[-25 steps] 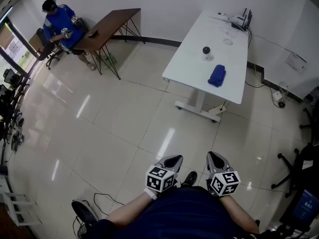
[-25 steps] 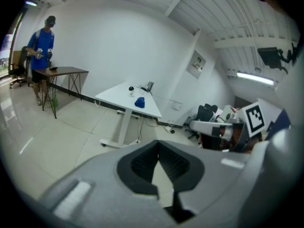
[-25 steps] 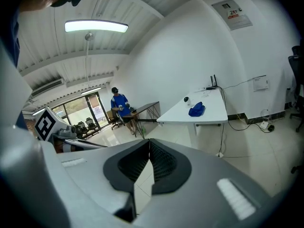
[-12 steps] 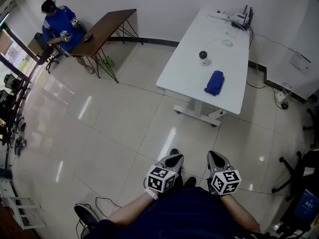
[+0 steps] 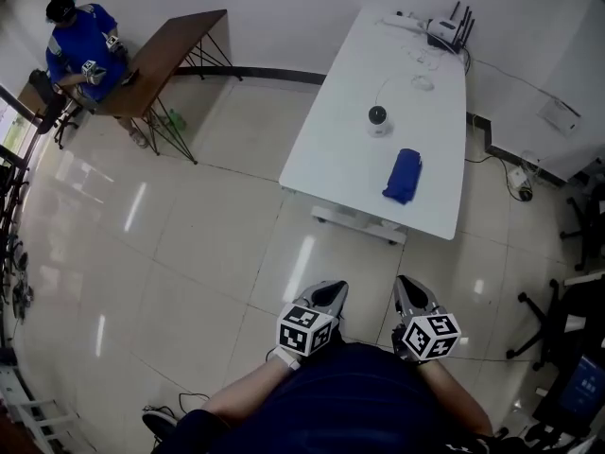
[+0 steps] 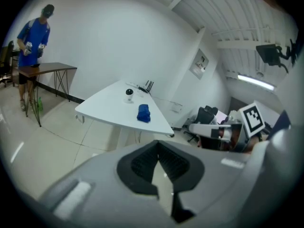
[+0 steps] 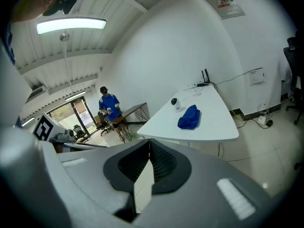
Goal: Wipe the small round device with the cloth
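1. On the white table [image 5: 326, 154], across the tiled floor from the person, the small round device [image 5: 377, 117] stands upright near the middle. The blue cloth [image 5: 404, 175] lies crumpled near it on the person's side, apart from it.
2. The left gripper [image 5: 324, 298] is held low in front of the person's body. Its jaws are clenched together with nothing between them.
3. The right gripper [image 5: 410, 296], just beside it, is likewise clenched and empty.
4. Both grippers are well apart from the table, and neither touches the cloth or the device.
5. By the look of it, none of the task is done: the cloth lies untaken and the device unwiped.
6. What seems left is everything:
   - reaching the table;
   - opening a gripper and taking the cloth;
   - perhaps steadying the device with the other gripper;
   - wiping the device.
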The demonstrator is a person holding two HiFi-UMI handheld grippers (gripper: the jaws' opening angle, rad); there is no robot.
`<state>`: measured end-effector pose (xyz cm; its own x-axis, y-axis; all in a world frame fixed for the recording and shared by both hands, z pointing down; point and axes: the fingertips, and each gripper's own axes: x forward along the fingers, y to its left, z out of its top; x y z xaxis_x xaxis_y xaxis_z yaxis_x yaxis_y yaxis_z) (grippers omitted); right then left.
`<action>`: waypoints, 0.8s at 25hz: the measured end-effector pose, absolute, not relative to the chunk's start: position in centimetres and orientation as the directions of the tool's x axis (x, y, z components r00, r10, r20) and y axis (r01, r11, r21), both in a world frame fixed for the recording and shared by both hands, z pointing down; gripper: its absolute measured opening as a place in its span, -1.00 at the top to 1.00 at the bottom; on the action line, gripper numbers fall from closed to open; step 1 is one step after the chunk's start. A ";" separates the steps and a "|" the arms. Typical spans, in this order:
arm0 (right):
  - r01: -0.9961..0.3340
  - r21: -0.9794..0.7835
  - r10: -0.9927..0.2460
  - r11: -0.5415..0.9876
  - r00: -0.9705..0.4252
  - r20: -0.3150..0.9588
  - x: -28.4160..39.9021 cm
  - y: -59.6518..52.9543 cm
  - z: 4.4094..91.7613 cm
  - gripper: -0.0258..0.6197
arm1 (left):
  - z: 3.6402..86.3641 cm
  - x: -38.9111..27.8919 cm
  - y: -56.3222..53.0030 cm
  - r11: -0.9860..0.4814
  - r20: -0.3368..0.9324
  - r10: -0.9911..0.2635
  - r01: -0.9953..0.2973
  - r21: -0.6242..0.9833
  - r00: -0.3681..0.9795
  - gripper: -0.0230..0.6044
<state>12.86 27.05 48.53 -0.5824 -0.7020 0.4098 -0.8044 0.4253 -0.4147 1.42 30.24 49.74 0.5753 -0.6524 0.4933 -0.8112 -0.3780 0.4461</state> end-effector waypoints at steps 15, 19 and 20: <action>-0.860 -0.455 -0.748 0.230 -0.456 0.483 8.6 14.8 48.9 0.87 | 49.1 -5.9 17.9 -0.410 0.450 -0.636 -0.768 0.492 0.627 0.92; -0.870 -0.473 -0.764 0.141 -0.399 0.508 10.6 11.7 50.4 0.64 | 49.3 -5.7 15.9 -0.430 0.447 -0.622 -0.758 0.491 0.642 0.92; -0.875 -0.468 -0.768 0.123 -0.382 0.514 11.3 10.8 50.8 0.61 | 49.2 -5.5 15.4 -0.438 0.446 -0.619 -0.755 0.487 0.647 0.92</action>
<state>11.28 10.81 50.82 -0.3825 -0.7681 0.5135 -0.8750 0.1227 -0.4682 -5.55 15.42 49.17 0.6466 -0.6190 0.4457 -0.7554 -0.4384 0.4871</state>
